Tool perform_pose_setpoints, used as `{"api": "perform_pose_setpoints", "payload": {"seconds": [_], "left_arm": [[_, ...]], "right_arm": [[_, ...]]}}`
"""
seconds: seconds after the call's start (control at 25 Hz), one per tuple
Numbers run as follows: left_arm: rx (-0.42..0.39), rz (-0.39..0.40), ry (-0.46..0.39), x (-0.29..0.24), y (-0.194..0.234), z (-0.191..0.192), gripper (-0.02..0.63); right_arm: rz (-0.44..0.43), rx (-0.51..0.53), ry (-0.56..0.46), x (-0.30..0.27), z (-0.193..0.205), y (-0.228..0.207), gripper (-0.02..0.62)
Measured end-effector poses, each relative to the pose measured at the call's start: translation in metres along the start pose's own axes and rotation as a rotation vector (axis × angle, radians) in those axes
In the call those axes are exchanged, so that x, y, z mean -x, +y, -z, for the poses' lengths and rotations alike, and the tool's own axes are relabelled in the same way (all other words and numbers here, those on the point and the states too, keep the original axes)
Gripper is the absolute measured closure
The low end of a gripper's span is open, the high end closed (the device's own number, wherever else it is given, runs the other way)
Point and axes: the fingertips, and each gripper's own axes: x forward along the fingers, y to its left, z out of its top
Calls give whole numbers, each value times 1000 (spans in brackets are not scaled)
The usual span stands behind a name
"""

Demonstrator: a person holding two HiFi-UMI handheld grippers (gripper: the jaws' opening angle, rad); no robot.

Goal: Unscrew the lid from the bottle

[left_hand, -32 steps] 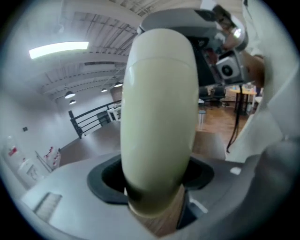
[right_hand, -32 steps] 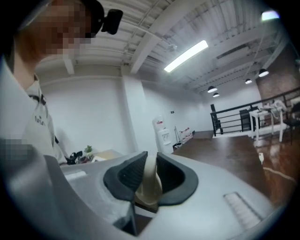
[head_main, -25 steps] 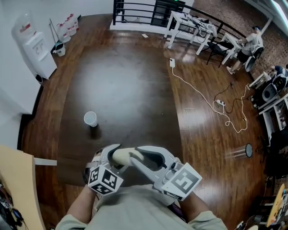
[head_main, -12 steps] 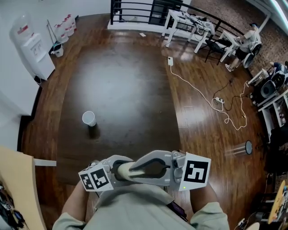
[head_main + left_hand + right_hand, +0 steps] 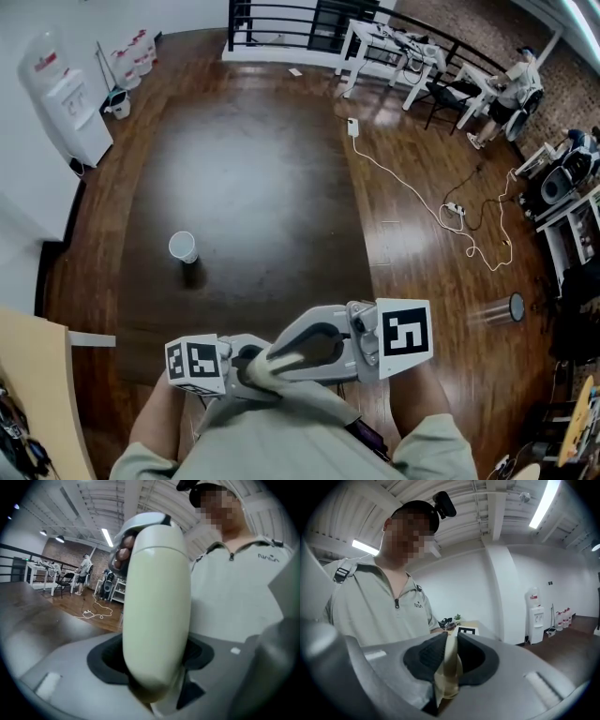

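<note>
No writing can be read: the small logo (image 5: 269, 558) on the person's shirt (image 5: 234, 602) is too blurred.

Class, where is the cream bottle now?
Head view, bottom centre, at the person's chest: cream bottle, body in the left gripper, lid end in the right gripper, whose jaws have just been closing.

We count two grippers, the left gripper (image 5: 154, 660) and the right gripper (image 5: 449, 663); one cream bottle (image 5: 157, 597); one white cup (image 5: 183, 247) at centre left; one water dispenser (image 5: 64, 94) at upper left; one seated person (image 5: 517, 92) at upper right.
</note>
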Motion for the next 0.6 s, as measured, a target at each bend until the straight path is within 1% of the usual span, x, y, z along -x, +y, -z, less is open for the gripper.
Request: {"api": "perform_pose_setpoints", "payload": {"seconds": [0.04,0.08,0.16,0.2,0.28,0.4,0.48,0.52,0.6], "left_arm": [[3,-36,-10,2,6,-1,285],[6,-90,-18,5,15,-2,285],[4,-247,-28,15,39,-4,284],[4,-346,-30,22,53,-4,284],[6,-566,-20,40,81,-4,284],[4,-892,-9,72,115,-6,285],[9,-1058,-19,93,128,-7,285],[14,-1127,-24,103,132,-6,286],[17,-1270,-10,121,138,2,287]], "right_arm": [[16,0,-1,1,0,-3,532],[44,2,1,2,0,-9,532],[135,13,0,7,0,-24,514],[199,20,-6,11,0,-34,501],[355,28,-30,21,-1,-57,470],[631,-1,-120,42,-3,-86,446],[796,-41,-210,56,-4,-96,446],[854,-67,-251,60,-3,-99,446],[941,-135,-308,63,0,-102,446]]}}
